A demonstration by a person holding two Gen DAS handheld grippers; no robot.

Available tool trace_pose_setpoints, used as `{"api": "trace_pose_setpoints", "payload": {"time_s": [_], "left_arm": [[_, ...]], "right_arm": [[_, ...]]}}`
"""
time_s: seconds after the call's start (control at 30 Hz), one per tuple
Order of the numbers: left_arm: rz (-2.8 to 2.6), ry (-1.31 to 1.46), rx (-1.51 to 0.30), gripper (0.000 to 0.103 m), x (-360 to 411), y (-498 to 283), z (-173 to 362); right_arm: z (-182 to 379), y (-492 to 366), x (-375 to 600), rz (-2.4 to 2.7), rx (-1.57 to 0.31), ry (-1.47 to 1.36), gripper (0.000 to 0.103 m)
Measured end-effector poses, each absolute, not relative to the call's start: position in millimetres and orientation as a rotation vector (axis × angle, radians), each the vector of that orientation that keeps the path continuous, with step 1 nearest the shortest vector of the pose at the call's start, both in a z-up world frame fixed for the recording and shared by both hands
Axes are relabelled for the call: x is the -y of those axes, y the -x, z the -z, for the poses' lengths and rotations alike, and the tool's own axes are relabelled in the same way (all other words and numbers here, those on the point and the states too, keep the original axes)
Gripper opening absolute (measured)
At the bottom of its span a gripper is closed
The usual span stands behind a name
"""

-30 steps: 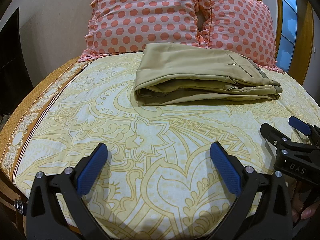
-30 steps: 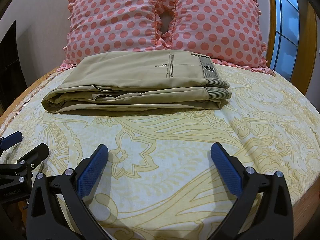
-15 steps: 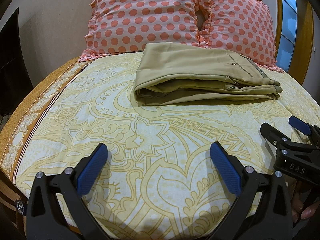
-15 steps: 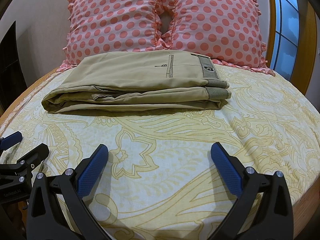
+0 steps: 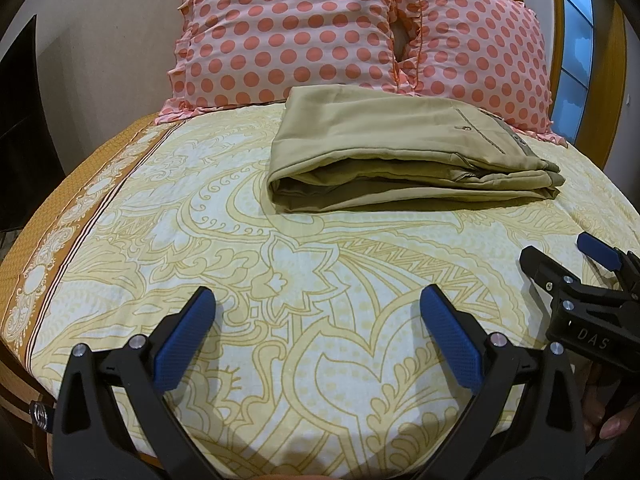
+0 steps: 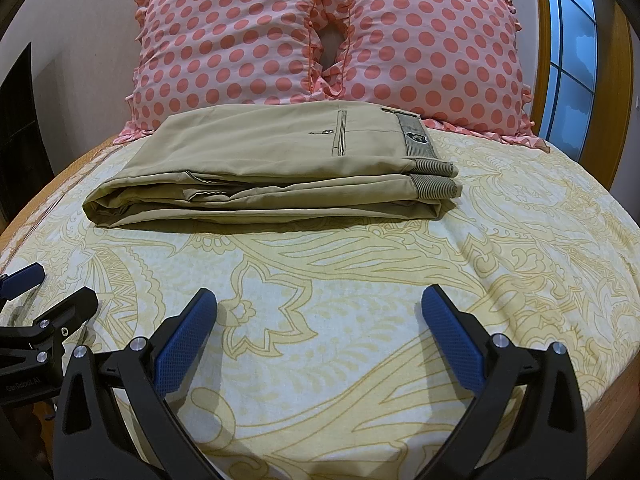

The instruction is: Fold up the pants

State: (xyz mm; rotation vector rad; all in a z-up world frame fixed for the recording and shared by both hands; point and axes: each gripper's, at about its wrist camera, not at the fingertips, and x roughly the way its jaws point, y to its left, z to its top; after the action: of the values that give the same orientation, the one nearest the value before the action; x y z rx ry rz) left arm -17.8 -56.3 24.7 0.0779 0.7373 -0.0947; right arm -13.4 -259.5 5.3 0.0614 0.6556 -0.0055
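Only my right view shows the ribbed grey waistband (image 6: pixel 416 140) on the folded khaki cotton pants (image 6: pixel 272 168); they lie on the yellow paisley bedsheet (image 5: pixel 320 280) below polka-dot pillows (image 5: pixel 288 32). My left gripper (image 5: pixel 318 332) and right gripper (image 6: pixel 318 332) both gape wide, empty.

Bare bedsheet (image 6: pixel 360 280) lies between the folded pants (image 6: pixel 272 176) and both tongs; pillows (image 6: pixel 320 40) wall off the far side.

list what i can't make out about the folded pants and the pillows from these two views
- Pants: far edge against the pillows is hidden by the stack itself, in both views.
- Waistband badge: too small to read, right wrist view.
- Inner fold layers: shadowed, count unclear, left wrist view.
- Pillow tops: cut off by the frame edge.
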Motion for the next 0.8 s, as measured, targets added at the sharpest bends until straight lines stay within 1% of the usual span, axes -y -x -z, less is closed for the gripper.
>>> {"api": "trace_pose_setpoints", "payload": {"time_s": [0.8], "left_arm": [[0.094,-0.078,-0.731,0.101,58.9,17.0,-24.3]], "right_arm": [[-5.3,13.6,260.2,0.003,-0.654,-0.061,0.102]]}}
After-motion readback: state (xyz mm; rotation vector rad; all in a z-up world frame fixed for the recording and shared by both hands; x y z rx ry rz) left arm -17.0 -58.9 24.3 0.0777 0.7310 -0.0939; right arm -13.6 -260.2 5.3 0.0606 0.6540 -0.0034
